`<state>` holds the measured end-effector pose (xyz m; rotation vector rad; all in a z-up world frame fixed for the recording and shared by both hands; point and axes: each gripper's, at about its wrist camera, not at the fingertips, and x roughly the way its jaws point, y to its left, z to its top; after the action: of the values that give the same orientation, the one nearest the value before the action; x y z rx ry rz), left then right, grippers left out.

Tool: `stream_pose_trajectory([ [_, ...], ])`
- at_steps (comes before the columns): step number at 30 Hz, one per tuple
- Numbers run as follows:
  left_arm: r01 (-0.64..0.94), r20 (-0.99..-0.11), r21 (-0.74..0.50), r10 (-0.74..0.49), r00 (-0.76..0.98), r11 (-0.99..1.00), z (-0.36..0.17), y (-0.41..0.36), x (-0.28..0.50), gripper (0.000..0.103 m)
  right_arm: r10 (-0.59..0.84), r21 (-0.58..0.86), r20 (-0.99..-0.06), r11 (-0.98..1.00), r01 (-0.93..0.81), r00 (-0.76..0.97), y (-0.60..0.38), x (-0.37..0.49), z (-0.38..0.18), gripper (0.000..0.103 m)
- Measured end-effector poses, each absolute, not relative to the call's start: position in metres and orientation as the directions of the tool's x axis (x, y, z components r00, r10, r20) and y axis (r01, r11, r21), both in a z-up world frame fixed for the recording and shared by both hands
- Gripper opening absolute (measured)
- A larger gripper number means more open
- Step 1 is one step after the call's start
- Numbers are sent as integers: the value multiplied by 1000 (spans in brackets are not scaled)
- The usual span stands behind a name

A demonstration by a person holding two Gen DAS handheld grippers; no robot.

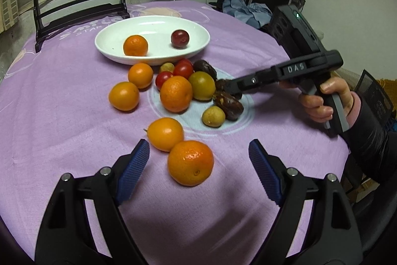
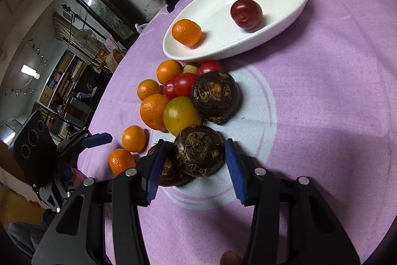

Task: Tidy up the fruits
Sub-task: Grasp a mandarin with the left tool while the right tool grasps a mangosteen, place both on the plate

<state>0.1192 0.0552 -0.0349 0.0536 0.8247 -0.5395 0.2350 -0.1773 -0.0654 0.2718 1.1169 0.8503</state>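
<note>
A white oval plate (image 1: 153,26) at the far side holds a mandarin (image 1: 135,45) and a dark red plum (image 1: 180,38). In front of it lies a heap of mandarins, cherry tomatoes (image 1: 183,69), a yellow-green citrus (image 1: 202,85), longans and dark water chestnuts. My left gripper (image 1: 199,144) is open, its blue pads either side of a near mandarin (image 1: 190,162) without touching it. My right gripper (image 2: 195,140) straddles a water chestnut (image 2: 198,153). A small gap shows at the left pad, and the right pad is very close to it. A second chestnut (image 2: 168,171) lies behind the left finger.
A purple cloth (image 1: 62,128) covers the round table. A dark chair (image 1: 74,4) with a painted round back stands behind the plate. A person's hand (image 1: 320,101) holds the right gripper's handle at the table's right edge. A kumquat-like fruit (image 1: 165,133) touches the near mandarin.
</note>
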Motion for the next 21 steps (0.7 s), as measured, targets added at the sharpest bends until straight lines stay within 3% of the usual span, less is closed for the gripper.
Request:
stream_pose_trajectory([
  [11,468,-752,-134,-397,526,874,-48,50,117,80,736,574,-638,652,-496,228,-182,228,-50,43],
  [21,432,-785,-160,-380,489,888,-59,53,127,62,726,558,-640,663,-499,251,-182,225,-46,43],
])
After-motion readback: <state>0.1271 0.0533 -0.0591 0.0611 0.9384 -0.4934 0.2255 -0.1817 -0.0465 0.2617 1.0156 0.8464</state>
